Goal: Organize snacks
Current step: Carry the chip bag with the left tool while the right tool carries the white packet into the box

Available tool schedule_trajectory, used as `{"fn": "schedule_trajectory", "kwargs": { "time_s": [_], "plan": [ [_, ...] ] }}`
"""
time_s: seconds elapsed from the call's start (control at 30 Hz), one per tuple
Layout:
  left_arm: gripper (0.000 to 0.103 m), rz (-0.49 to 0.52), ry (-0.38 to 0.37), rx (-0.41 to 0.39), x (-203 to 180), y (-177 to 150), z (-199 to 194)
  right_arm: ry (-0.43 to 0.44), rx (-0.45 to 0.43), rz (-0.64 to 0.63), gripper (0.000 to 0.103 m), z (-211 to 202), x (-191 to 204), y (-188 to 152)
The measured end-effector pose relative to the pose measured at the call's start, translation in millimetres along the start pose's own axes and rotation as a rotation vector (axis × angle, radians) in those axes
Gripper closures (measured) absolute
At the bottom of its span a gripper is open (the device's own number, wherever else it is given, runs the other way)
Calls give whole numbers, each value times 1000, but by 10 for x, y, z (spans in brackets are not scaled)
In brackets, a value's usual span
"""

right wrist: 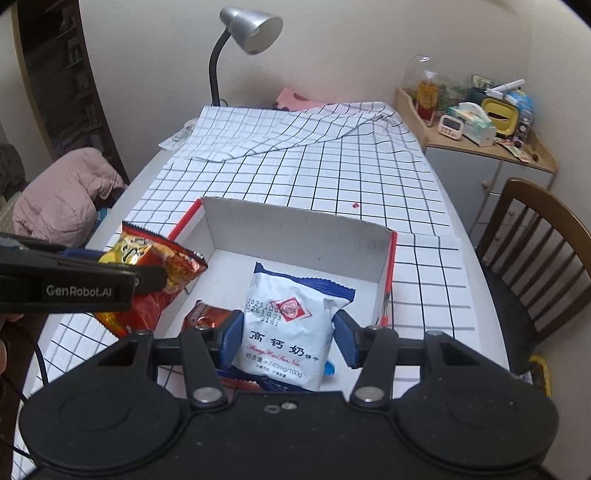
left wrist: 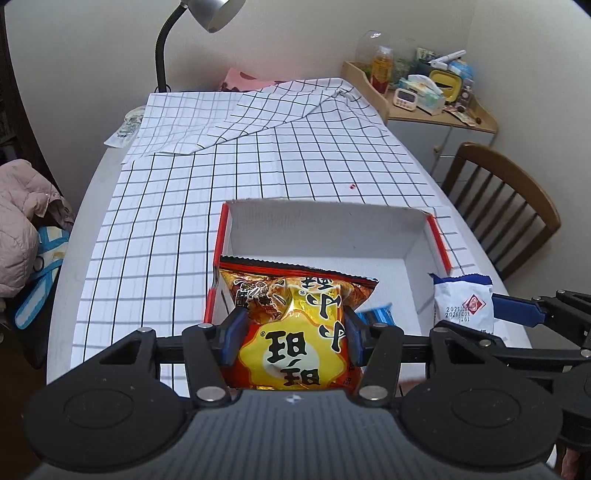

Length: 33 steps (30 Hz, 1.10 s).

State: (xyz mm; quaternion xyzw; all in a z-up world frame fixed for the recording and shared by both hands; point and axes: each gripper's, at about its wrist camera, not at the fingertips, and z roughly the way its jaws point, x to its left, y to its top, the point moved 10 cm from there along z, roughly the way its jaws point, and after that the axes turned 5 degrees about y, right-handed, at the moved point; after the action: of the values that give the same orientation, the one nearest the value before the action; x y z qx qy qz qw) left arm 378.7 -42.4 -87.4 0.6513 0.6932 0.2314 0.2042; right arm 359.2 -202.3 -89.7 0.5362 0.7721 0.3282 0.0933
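My left gripper is shut on a yellow-and-red snack bag and holds it over the near left edge of the open white box with red sides. The bag also shows at the left of the right wrist view. My right gripper is shut on a white-and-blue biscuit bag over the near part of the box. The biscuit bag shows at the right in the left wrist view. A red-brown packet and a blue packet lie in the box.
A checked cloth covers the table, folded over at the far end. A desk lamp stands at the far edge. A wooden chair stands on the right, a cluttered cabinet behind it. A pink jacket lies to the left.
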Motion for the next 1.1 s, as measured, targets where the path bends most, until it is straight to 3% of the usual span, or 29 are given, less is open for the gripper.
{"fn": "schedule_trajectory", "kwargs": {
  "time_s": [0.4, 0.83, 1.1],
  "plan": [
    [49, -19, 72, 70, -38, 210, 698, 29, 88, -50, 52, 725, -259, 139],
    [49, 11, 124, 209, -62, 62, 1301, 64, 209, -107, 52, 1289, -220, -20],
    [49, 32, 124, 254, -96, -6, 1438, 63, 274, -103, 52, 1426, -236, -100]
  ]
}}
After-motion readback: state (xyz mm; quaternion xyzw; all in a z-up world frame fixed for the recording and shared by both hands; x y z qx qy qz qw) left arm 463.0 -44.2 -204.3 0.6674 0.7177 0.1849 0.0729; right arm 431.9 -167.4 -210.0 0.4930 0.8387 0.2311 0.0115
